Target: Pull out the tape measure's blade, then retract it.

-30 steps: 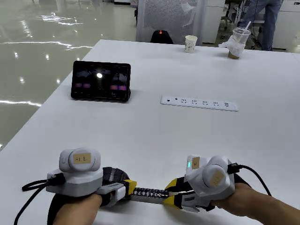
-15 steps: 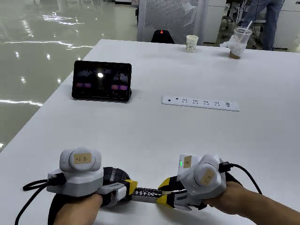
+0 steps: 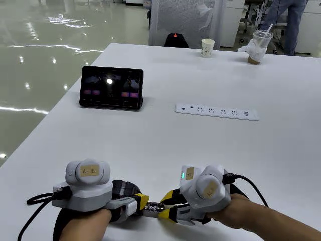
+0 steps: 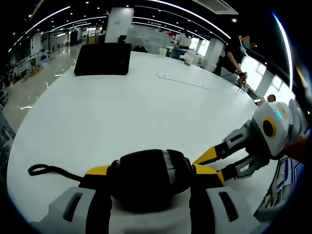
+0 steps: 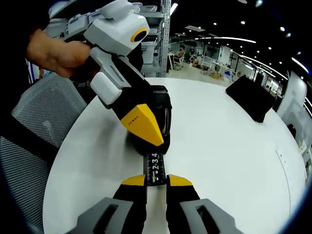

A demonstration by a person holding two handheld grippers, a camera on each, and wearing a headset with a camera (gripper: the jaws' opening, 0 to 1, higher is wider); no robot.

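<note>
At the tabletop's [image 3: 165,140] near edge, the tape measure [image 5: 155,114] is clamped by its black case between the left gripper's [image 3: 136,202] jaws. A short run of blade [image 5: 155,168] shows, marked 2-3-4. The right gripper's [image 5: 156,183] jaws are shut tight on its end and hide the tip. Well beyond, apart from both grippers, are a tablet [image 3: 111,87], a power strip [image 3: 216,111], a paper cup [image 3: 207,47] and a plastic cup [image 3: 260,44]. In the head view the left gripper covers most of the case.

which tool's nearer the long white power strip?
Right. The right tool is near-side of the long white power strip, slightly left; the left tool is farther left.
</note>
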